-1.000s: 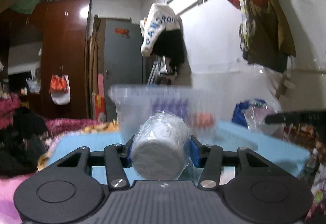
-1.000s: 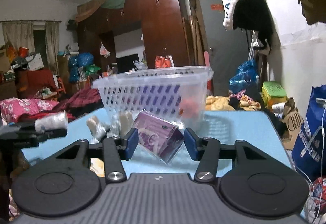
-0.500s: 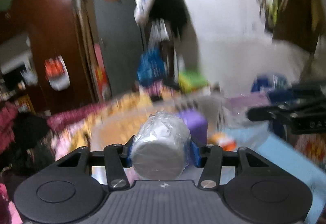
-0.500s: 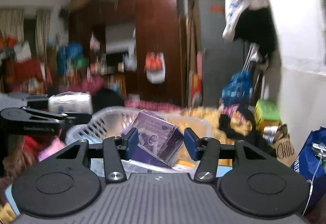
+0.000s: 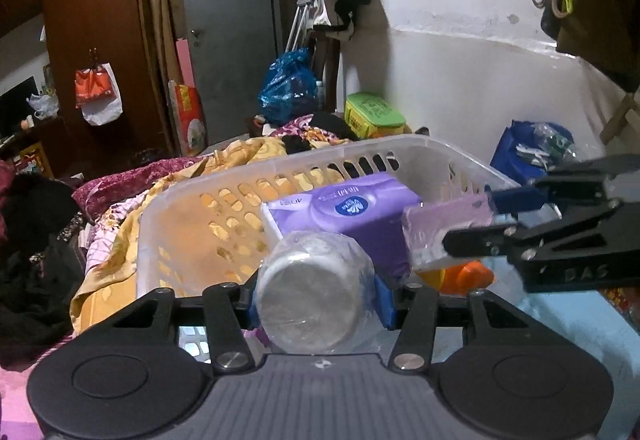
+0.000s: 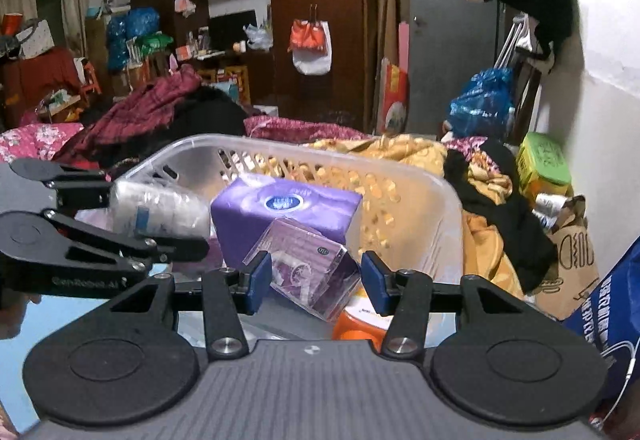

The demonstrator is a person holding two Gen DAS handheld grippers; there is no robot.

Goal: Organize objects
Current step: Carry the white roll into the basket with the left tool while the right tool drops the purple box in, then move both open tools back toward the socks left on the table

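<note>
Cluttered bedroom all round: brown wardrobe at 10 o'clock, grey door at 12, heaped blankets behind. Up front, sitting on a light-blue table, a clear perforated basket. Inside it, a purple tissue pack lying flat, and something orange low at 4 o'clock, mostly hidden.

Left gripper over the near rim, blue pads clamped on a plastic-wrapped white roll, flat end facing the camera. From the right wrist view, same roll poking out at 9 o'clock, above the basket's left end.

Right gripper also over the basket, jaws set on either side of a small purple box in clear wrap, tilted on one corner; left pad touching, gap showing at the right pad, so cannot tell whether truly pinched. From the left view, that box at 3 o'clock, just beside the tissue pack.
</note>
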